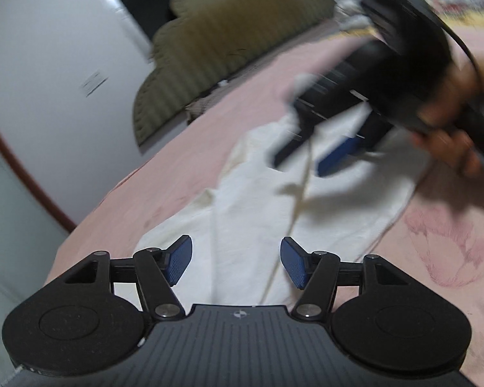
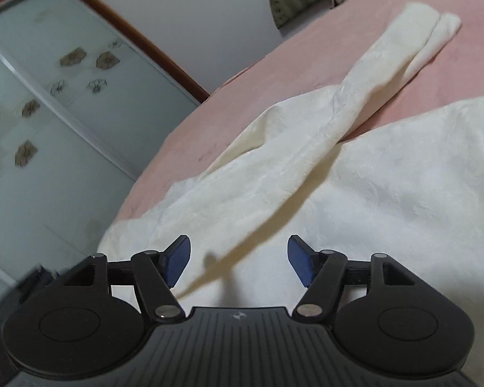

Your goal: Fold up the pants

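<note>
Pink bed sheet [image 2: 403, 6] is spread under cream-white cloth pants [image 2: 387, 193], which are laid flat on it with one leg folded across. Above the pants, the left gripper [image 1: 236, 262] and the right gripper [image 2: 238, 261] are held with jaws parted wide and nothing gripped.

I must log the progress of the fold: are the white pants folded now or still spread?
Not neatly folded: the white pants lie loose on the pink sheet, one leg crossing over the rest.
</note>
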A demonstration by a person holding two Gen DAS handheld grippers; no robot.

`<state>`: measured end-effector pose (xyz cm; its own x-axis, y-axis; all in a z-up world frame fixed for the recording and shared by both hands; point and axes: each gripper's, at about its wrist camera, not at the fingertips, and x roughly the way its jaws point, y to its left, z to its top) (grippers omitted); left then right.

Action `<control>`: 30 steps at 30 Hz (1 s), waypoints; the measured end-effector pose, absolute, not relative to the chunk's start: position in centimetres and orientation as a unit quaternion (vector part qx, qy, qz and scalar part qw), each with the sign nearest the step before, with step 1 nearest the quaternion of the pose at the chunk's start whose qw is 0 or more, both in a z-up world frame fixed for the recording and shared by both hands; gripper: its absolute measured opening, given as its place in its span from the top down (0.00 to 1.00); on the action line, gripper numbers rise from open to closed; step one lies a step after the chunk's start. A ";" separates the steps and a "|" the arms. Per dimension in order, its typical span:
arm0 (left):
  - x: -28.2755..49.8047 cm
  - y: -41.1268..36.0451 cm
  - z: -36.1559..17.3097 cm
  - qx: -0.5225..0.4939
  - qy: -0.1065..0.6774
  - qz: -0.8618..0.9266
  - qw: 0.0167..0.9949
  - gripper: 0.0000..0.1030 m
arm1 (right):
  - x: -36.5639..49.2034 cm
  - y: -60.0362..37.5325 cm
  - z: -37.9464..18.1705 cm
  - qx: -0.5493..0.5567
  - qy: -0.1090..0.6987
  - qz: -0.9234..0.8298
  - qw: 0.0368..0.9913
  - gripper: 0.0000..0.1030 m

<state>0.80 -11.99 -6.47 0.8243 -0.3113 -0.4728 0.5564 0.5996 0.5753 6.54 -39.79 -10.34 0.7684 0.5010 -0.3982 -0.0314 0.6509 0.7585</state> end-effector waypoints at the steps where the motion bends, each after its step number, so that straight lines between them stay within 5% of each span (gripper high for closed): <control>1: 1.0 -12.4 -7.0 0.386 0.159 -0.244 0.875 0.34 | 6.9 -40.1 -10.5 0.412 0.301 0.154 0.846 0.35; 6: 3.7 -13.2 -8.8 0.402 0.151 -0.190 0.883 0.32 | 9.0 -41.3 -10.1 0.499 0.257 0.180 0.808 0.27; 14: 8.1 -11.0 -7.9 0.277 0.224 -0.147 0.923 0.32 | 13.2 -41.4 -9.5 0.486 0.241 0.167 0.823 0.24; 21: 10.2 -9.0 -7.3 0.175 0.277 -0.166 0.930 0.57 | 12.4 -44.7 -10.2 0.501 0.206 0.115 0.833 0.24; 30: 10.6 -9.0 -7.1 0.126 0.298 -0.165 0.932 0.61 | 8.6 -50.6 -12.1 0.541 0.168 0.061 0.822 0.20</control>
